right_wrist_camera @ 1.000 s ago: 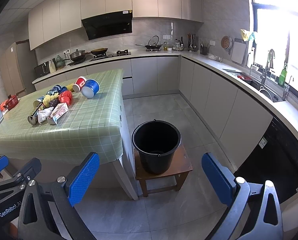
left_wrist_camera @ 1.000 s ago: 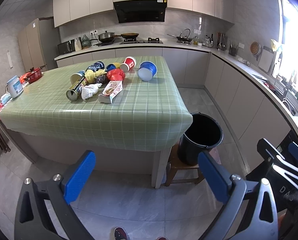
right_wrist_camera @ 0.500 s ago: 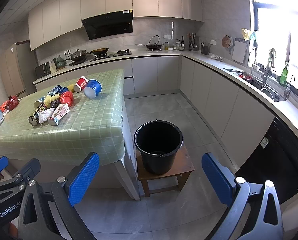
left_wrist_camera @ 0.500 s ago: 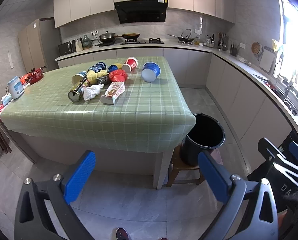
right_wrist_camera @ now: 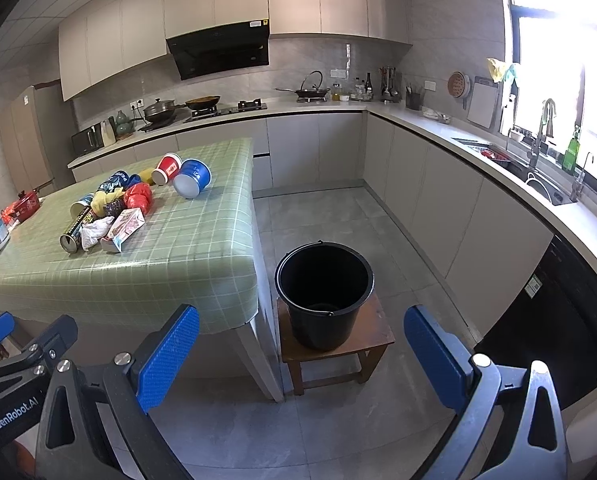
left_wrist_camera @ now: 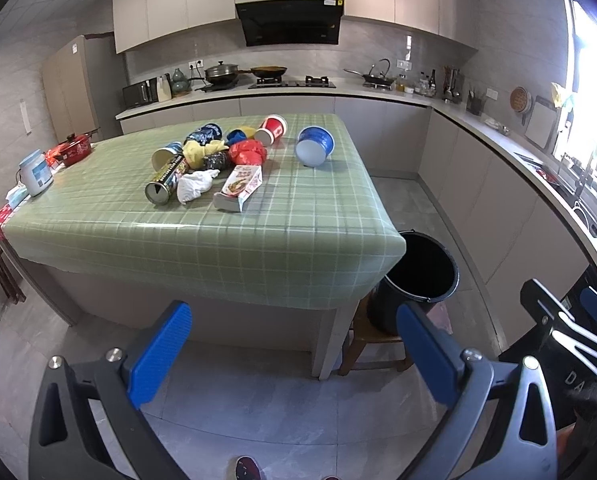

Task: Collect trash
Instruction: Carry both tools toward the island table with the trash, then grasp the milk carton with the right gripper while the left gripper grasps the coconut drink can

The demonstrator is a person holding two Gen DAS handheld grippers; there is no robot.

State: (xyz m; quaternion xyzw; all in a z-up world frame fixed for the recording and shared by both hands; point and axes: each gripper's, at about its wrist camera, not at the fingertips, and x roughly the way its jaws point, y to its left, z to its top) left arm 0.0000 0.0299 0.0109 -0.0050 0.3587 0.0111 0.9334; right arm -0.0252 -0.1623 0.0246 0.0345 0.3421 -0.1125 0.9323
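Trash (left_wrist_camera: 218,164) lies heaped mid-table, well beyond both claws: left gripper (left_wrist_camera: 294,356) and right gripper (right_wrist_camera: 302,356) gape empty over the floor. Outward sit the green table (left_wrist_camera: 298,240) and black bucket (right_wrist_camera: 324,292) on its stool. Best start with the near carton (left_wrist_camera: 240,187), gripping across its narrow sides

Table corner (left_wrist_camera: 386,236) overhangs bucket (right_wrist_camera: 324,292); mouth unobstructed.

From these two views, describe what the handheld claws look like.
Both match: the left claw and the right claw each have two flat blue textured pads on black cut-out frames with silver bolts. The left one's body, seen in the right view, bears white "GenRobot.AI" lettering.
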